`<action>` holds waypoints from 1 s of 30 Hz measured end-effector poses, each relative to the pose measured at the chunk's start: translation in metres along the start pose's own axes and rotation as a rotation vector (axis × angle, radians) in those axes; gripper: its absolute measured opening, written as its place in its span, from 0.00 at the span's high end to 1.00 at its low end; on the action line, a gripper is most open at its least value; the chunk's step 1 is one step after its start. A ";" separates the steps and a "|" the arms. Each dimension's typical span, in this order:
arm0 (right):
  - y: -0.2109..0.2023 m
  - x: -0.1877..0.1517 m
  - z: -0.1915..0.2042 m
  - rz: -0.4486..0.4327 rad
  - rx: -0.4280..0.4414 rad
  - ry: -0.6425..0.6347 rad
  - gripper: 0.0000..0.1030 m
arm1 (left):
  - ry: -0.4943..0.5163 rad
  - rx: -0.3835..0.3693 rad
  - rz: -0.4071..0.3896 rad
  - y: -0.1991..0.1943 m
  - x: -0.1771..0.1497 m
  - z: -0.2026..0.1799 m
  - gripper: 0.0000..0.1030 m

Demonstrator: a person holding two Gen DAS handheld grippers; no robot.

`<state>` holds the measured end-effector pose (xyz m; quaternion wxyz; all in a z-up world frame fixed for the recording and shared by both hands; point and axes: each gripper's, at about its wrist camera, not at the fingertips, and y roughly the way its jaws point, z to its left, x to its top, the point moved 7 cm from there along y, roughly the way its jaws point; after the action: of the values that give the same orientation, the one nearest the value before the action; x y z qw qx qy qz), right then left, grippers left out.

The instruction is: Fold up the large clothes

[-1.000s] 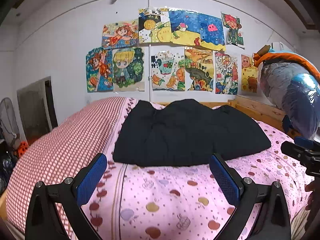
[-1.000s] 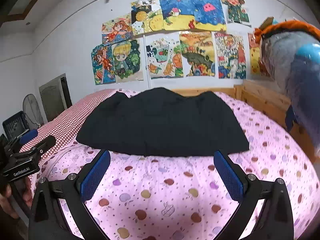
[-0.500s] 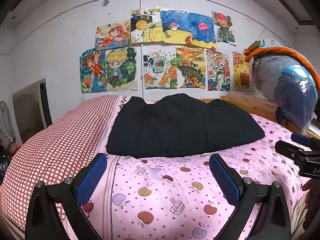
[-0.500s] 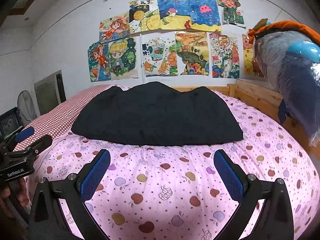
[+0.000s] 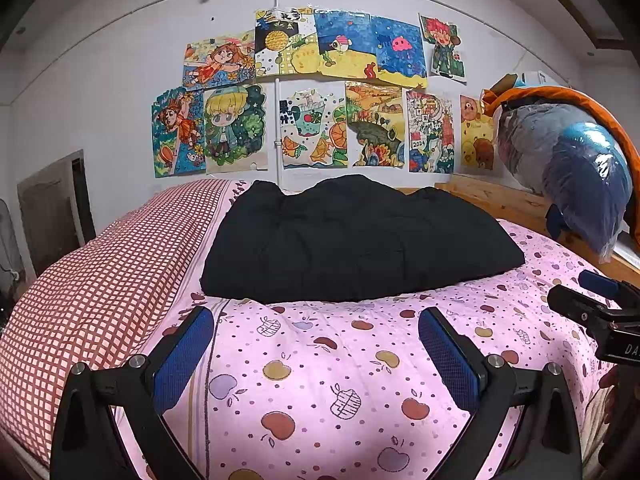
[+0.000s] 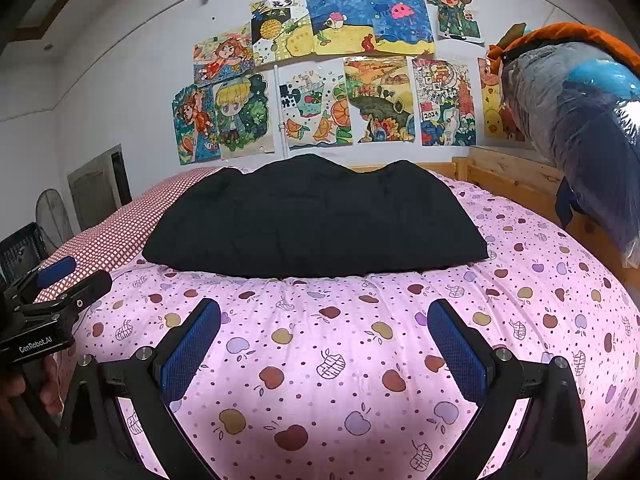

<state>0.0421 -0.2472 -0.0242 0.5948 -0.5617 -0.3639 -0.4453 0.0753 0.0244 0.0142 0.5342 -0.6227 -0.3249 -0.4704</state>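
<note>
Garment [image 5: 356, 240], black, lies spread on pink quilt [image 5: 320, 360], ahead of both your tongs, touching neither. Your left gripper [image 5: 316, 348] and right gripper [image 6: 324, 340] hover over the quilt, jaws wide apart, holding nothing.

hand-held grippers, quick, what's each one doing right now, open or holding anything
Left hand-held gripper: open, holding nothing, short of the black garment.
Right hand-held gripper: open, holding nothing, over the pink bedspread.
</note>
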 end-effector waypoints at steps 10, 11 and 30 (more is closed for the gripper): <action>-0.001 0.000 0.001 -0.004 -0.005 -0.009 0.01 | 0.009 -0.001 -0.024 -0.005 0.002 -0.001 0.00; -0.001 0.001 0.002 -0.004 -0.004 -0.009 0.01 | 0.009 0.000 -0.025 -0.005 0.002 -0.001 0.00; -0.002 0.005 0.008 -0.012 -0.002 -0.023 0.01 | 0.011 0.002 -0.028 -0.008 0.002 -0.001 0.00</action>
<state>0.0423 -0.2400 -0.0180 0.5873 -0.5653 -0.3735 -0.4426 0.0685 0.0249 0.0189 0.5298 -0.6150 -0.3312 -0.4810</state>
